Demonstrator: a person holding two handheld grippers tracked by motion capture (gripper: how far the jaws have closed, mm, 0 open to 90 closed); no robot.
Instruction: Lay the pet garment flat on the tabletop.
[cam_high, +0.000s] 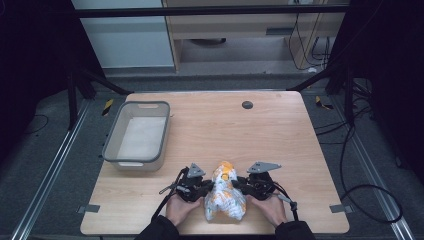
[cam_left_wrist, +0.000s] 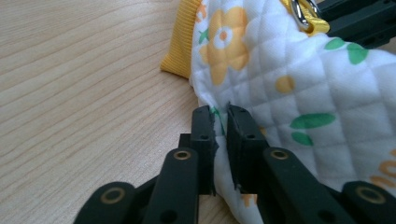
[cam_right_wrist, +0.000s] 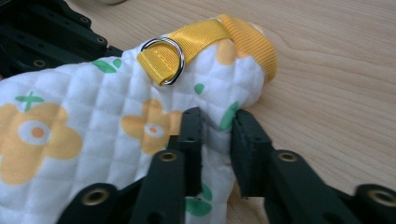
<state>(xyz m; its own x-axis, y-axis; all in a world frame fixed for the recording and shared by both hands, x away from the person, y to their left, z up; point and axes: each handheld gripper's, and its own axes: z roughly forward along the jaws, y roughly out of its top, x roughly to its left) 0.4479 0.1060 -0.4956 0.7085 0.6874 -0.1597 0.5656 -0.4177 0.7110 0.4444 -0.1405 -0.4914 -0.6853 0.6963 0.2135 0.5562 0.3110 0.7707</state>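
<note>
Low in the frame's centre, the left gripper (cam_left_wrist: 220, 122) and right gripper (cam_right_wrist: 218, 126) each have jaws clamped on the quilted flowered cloth (cam_high: 225, 196) lying on the tabletop (cam_high: 280, 135).

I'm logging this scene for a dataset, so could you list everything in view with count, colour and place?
quilted garment: one, white with yellow flowers and green leaves, near edge of the table between the two grippers
yellow strap: one, on the garment's far end, threaded through a metal ring
bin: one, grey, left part of the table
table: one, light wood
round disc: one, dark, far side of the table
cables: several, black, on the floor at right
left gripper: one, black, pinching the garment's left edge
right gripper: one, black, fold of the garment's right edge between its jaws
hands: two, holding the grippers at the near edge, dark sleeves
</note>
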